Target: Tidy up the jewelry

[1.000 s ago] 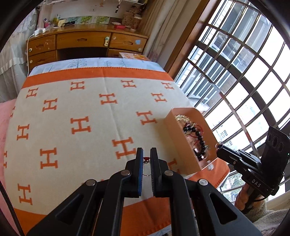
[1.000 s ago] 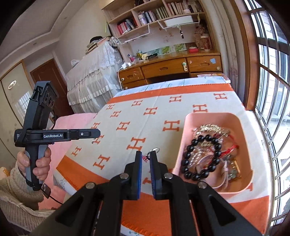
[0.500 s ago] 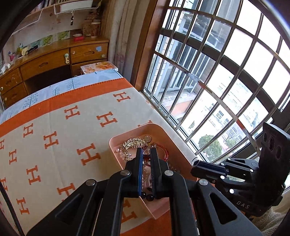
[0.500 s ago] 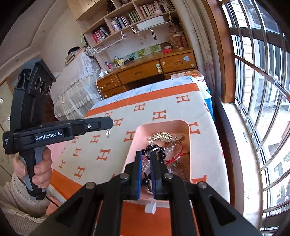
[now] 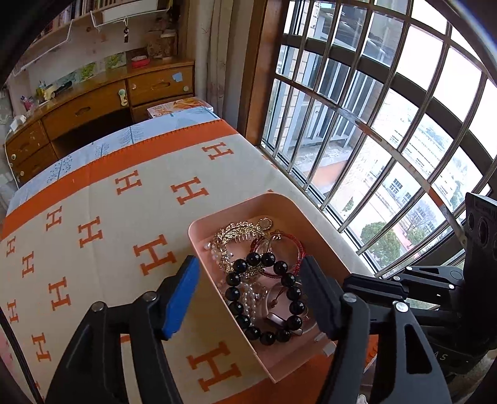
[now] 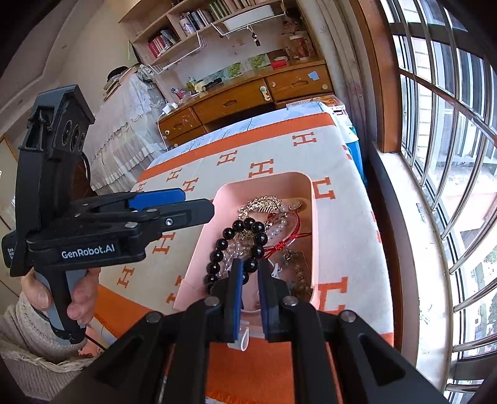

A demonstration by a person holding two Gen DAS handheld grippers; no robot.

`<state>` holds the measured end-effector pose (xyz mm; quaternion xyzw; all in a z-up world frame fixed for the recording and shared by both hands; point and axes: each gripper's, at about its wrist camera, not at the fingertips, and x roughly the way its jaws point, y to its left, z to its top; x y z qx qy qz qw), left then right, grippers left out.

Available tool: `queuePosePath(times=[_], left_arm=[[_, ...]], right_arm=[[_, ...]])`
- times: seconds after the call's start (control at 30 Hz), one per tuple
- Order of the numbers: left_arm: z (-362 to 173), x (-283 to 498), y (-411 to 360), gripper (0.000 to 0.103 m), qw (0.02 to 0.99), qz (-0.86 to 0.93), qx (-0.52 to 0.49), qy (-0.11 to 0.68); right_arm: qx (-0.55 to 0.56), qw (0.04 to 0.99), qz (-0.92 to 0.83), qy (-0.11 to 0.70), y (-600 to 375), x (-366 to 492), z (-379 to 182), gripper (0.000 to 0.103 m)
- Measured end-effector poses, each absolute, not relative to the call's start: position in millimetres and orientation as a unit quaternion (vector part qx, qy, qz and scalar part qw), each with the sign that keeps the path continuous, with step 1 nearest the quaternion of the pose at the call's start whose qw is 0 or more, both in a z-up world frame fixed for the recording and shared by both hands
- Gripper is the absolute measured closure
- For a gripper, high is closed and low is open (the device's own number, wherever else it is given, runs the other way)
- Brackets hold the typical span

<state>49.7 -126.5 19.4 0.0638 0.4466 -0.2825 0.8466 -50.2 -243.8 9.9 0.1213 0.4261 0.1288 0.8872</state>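
Note:
A pink tray sits on the orange-and-cream blanket near the window side. It holds a black bead bracelet, a gold hair comb, a red cord bracelet and pearl beads. My left gripper is open wide above the tray, empty. In the right wrist view the left gripper reaches over the tray's left rim. My right gripper hovers over the tray's near end, jaws almost together with nothing between them.
The blanket covers the bed. A barred window and its sill lie close to the right. A wooden desk with drawers stands beyond the bed, with shelves above.
My left gripper has opened wide over the tray and no longer holds the small red-corded piece. Both grippers have shifted closer over the tray.

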Motion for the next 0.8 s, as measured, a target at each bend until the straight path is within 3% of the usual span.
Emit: queuePosePath(times=[0.2, 0.4, 0.53, 0.6, 0.8], left_arm=[[20, 32, -98, 0.018, 0.865, -0.229, 0.061, 0.442], [28, 10, -49, 0.016, 0.882, -0.149, 0.043, 0.445], [36, -11, -15, 0.013, 0.895, -0.106, 0.034, 0.431], [42, -25, 1, 0.001, 0.904, -0.085, 0.033, 0.417], [61, -50, 36, 0.001, 0.916, -0.036, 0.012, 0.399]], right_arm=[[0.117, 0.885, 0.136, 0.43, -229, -52, 10, 0.093], [0.112, 0.886, 0.153, 0.423, -205, -59, 18, 0.092], [0.105, 0.89, 0.154, 0.415, -188, -64, 27, 0.069], [0.106, 0.891, 0.154, 0.413, -181, -66, 32, 0.068], [0.112, 0.895, 0.159, 0.4, -153, -72, 51, 0.065]])
